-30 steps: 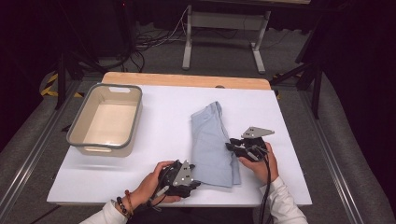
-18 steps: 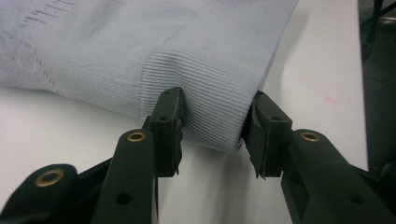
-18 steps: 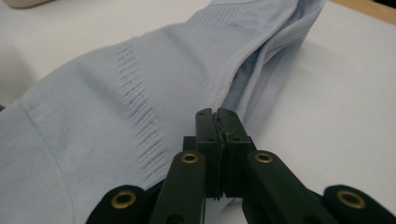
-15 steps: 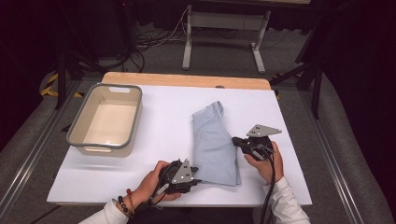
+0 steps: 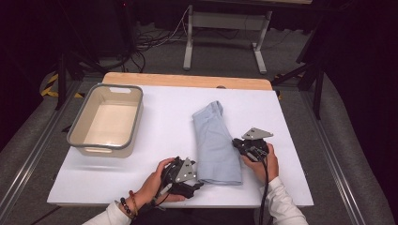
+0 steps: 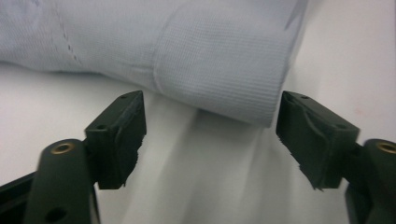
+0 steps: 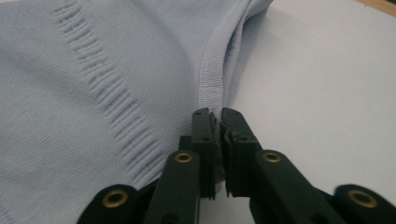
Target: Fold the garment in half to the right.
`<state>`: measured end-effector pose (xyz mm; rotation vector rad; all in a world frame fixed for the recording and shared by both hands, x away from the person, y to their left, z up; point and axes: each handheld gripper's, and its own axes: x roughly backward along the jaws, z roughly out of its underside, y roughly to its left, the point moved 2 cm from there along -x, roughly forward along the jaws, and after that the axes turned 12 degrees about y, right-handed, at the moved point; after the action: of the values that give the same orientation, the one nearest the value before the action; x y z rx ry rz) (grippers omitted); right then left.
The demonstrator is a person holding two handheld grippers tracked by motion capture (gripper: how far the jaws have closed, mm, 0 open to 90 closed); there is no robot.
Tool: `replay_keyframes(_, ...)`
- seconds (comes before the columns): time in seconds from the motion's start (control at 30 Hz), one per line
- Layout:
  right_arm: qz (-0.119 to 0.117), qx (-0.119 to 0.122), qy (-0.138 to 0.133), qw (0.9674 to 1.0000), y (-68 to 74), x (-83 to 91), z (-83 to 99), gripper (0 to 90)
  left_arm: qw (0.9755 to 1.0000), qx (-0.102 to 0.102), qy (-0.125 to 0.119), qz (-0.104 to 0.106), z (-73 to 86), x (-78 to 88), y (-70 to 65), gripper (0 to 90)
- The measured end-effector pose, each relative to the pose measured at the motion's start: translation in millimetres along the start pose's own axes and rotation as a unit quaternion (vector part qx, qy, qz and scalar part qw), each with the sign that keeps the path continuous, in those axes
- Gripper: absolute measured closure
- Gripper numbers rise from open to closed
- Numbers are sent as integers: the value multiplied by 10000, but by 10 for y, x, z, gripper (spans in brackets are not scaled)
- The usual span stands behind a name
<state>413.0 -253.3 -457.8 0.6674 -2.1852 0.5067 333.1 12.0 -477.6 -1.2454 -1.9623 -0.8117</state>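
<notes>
Folding stage: left gripper [image 6: 210, 135] jaws just reopened, wide, empty at garment [image 5: 217, 145] corner; right gripper [image 7: 218, 122] nearly closed, cloth hem apparently released, regrip required.

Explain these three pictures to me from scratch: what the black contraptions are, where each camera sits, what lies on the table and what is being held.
There is no robot here. A person sits at a white table with a hand-held gripper, a two-jawed clamp, in each hand. The high view looks down from above; the other two come from cameras riding on each clamp, looking along its black jaws.

On the table lie a folded light blue garment and, to its left, an empty beige tub.

The left hand-held gripper sits at the garment's near corner with jaws apart, having just opened further, and the cloth lies just beyond its pads. The right hand-held gripper has its jaws together at the garment's ribbed edge; whether it pinches cloth is hard to tell.
</notes>
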Motion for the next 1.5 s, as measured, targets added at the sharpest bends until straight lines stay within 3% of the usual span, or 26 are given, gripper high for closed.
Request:
replay_keyframes(0.07, -1, -4, -45, 10000, -1, 14, 5, 794, 10000, -20, 88, 40, 9, -27, 4, 292)
replay_keyframes(0.13, -20, -92, -233, 9997, -14, 113, 25, 710, 9995, 53, 22, 297, 20, -45, 35, 342)
replay_keyframes(0.2, -154, -97, -355, 9992, -16, 177, 48, 630, 9992, 76, 63, 380, 17, -50, 38, 373)
replay_keyframes(0.27, -171, -100, -379, 9991, -13, 197, 55, 626, 9988, 17, 63, 494, 12, -51, 42, 410)
replay_keyframes(0.33, -306, -20, -398, 9987, 19, 231, 90, 533, 9979, -6, 52, 646, 14, -52, 53, 505)
replay_keyframes(0.53, -375, -67, -214, 9990, 28, 118, 126, 449, 9974, -119, 10, 715, 3, -56, 54, 632)
replay_keyframes(0.63, -705, -300, 43, 9971, -23, 23, 154, 418, 9973, -180, -2, 717, -5, -60, 41, 696)
replay_keyframes(0.77, -1203, -599, 165, 9908, -72, -49, 194, 476, 9976, -289, 18, 626, -13, -55, 26, 809)
replay_keyframes(1.03, -1434, -693, 264, 9869, -20, -55, 158, 660, 9978, -449, 137, 469, 28, 44, 76, 843)
replay_keyframes(1.2, -1408, -590, 176, 9881, 62, -96, 100, 681, 9976, -561, 194, 350, 101, 141, 108, 848)
replay_keyframes(1.4, -1181, -381, 120, 9922, 227, -181, -52, 673, 9981, -434, 287, 327, 266, 226, 184, 852)
replay_keyframes(1.5, -1150, -398, 79, 9925, 250, -198, -71, 663, 9977, -495, 363, 279, 327, 228, 144, 866)
